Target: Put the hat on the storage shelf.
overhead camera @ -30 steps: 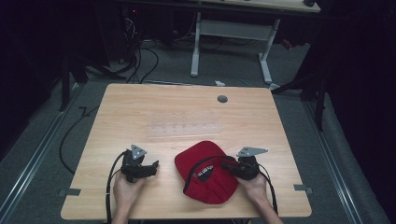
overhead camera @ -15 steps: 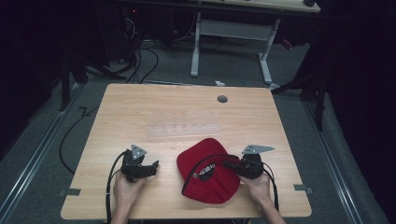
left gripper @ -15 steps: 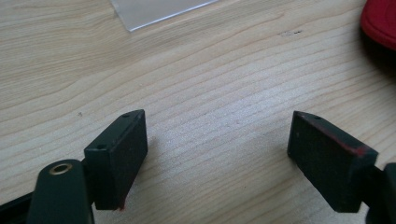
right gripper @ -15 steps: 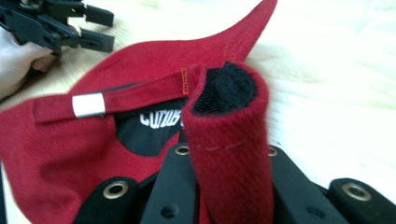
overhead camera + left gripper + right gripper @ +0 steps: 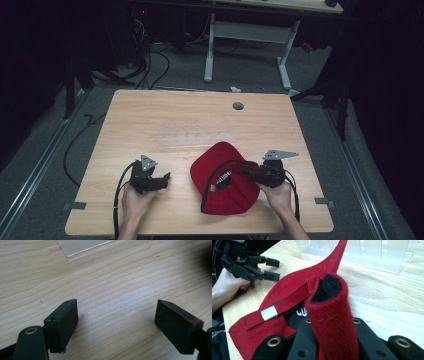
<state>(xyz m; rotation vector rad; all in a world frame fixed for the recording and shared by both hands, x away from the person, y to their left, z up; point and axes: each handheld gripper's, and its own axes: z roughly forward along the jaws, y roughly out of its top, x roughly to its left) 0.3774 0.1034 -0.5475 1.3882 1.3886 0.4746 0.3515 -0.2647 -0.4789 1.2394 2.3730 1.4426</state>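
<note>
Already gripped: red cap [image 5: 227,180] at lower centre of the high view, its folded rim pinched shut in the right gripper [image 5: 248,171]. Left gripper [image 5: 162,178] at lower left, jaws wide and empty over bare table [image 5: 190,120]. Likely left: lifting and placing.

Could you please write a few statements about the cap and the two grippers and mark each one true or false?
1. The right gripper is clamped on the red cap. True.
2. The left gripper holds the cap's brim. False: its jaws stand open over bare table.
3. The cap has a metal buckle on its strap. True.
4. The cap hangs over the table's edge. False: it lies wholly on the tabletop.
</note>
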